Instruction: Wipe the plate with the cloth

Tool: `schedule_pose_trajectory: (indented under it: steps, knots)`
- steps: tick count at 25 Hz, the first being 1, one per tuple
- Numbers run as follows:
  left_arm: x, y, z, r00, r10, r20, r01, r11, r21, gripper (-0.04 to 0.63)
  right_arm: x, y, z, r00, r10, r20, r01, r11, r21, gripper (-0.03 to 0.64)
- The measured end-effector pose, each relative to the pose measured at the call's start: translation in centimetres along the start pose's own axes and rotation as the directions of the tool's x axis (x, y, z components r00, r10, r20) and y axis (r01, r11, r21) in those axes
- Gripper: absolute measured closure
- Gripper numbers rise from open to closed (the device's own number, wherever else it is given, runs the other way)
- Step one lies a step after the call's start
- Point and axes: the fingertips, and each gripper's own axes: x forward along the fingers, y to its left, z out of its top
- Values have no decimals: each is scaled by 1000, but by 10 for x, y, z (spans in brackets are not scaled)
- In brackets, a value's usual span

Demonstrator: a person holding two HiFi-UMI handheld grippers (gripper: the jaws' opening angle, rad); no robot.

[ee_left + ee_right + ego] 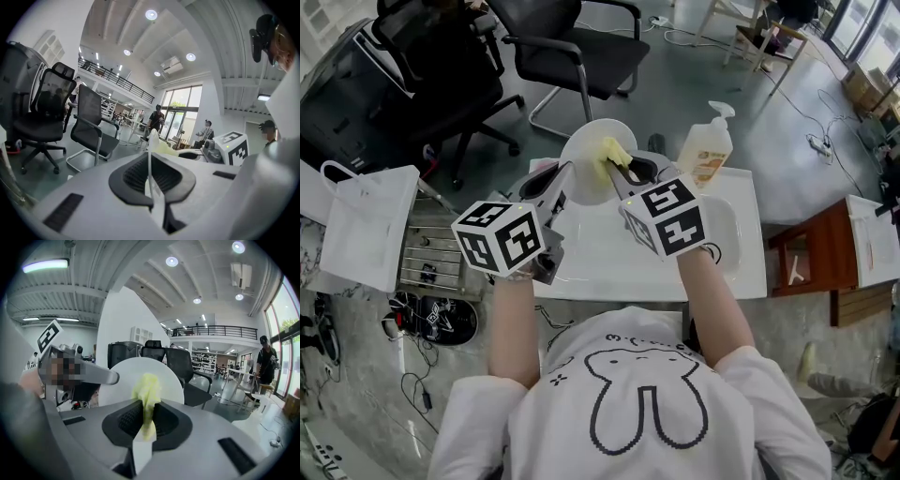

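Plate point(584, 184): white, round, held up on edge in the air over the desk's point(741, 267) far edge, near its middle. Its face is turned toward the person.

Left gripper point(563, 175): jaws clenched on the plate's left rim. In the left gripper view the plate shows edge-on as a thin white line running between the pads.

Right gripper point(146, 420): jaws grasping a yellow cloth point(148, 392), bunched, with a tuft standing out past the tips. The cloth lies against the plate's face, toward its upper right as seen from the head view.

Bottle point(706, 155): pump type, pale, upright at the desk's far edge, just right of the plate and apart from it. It has an orange label; the print is too small to read.

Markings: each gripper carries a cube point(500, 236) with black-and-white square patterns, no letters. The person's white shirt point(642, 394) bears a rabbit outline in dark line, with small marks above it that are too fine to read.

Beyond the far edge: black chairs point(572, 52) on a grey floor.
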Motion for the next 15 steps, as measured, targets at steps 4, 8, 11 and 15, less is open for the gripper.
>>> schedule_pose_trajectory:
  steps: [4,8,11,15]
  knots:
    - [1,5,3,1000,5,10,-5,1000,-17,578,3,6,-24,998,19,-68,-18,1000,12,569]
    - [2,6,2,1000,13,4,-13,1000,-11,578,1,14,-48,991,43,-127,-40,999,27,569]
    - [6,4,-7,1000,23,-11,-23,1000,-1,578,-6,13,-60,987,47,-154,-41,998,40,569]
    - [8,5,-9,999,26,-27,-25,1000,14,578,-15,11,-31,997,55,-59,-49,994,98,569]
